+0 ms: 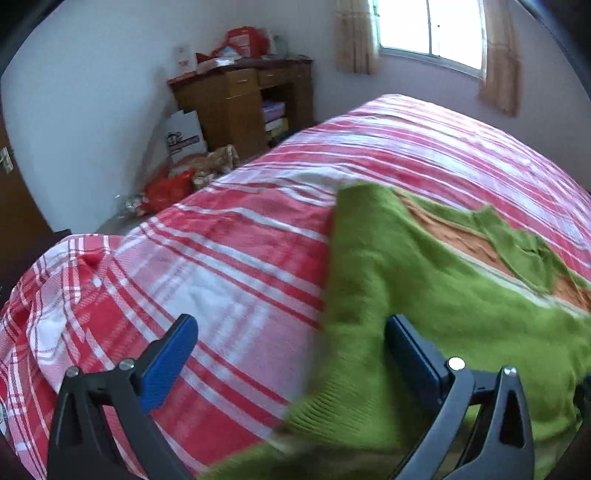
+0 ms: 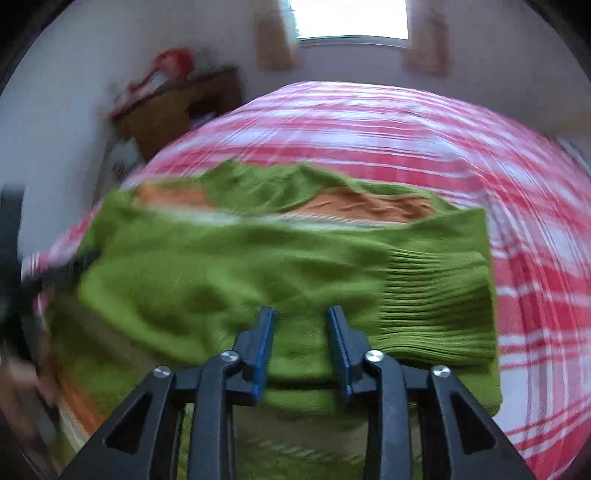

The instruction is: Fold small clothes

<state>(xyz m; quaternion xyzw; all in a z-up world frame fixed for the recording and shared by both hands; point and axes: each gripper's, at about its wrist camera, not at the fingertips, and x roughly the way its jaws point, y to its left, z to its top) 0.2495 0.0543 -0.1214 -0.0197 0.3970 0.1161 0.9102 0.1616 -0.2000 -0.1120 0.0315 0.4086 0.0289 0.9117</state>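
Observation:
A green knit sweater [image 1: 424, 280] with an orange band lies partly folded on the red and white plaid bed [image 1: 240, 258]. My left gripper [image 1: 291, 325] is wide open above the sweater's left edge, its right finger over the green knit and its left finger over the bedcover. In the right wrist view the sweater [image 2: 258, 258] fills the middle, with its ribbed hem [image 2: 436, 295] folded over at right. My right gripper [image 2: 301, 314] hovers over the folded green cloth with its jaws partly apart and nothing between them. The right wrist view is blurred.
A wooden desk [image 1: 243, 99] piled with red bags stands by the far wall, with bags [image 1: 170, 188] on the floor beside the bed. A curtained window [image 1: 432, 33] is behind. The plaid bed [image 2: 535, 221] extends right and beyond the sweater.

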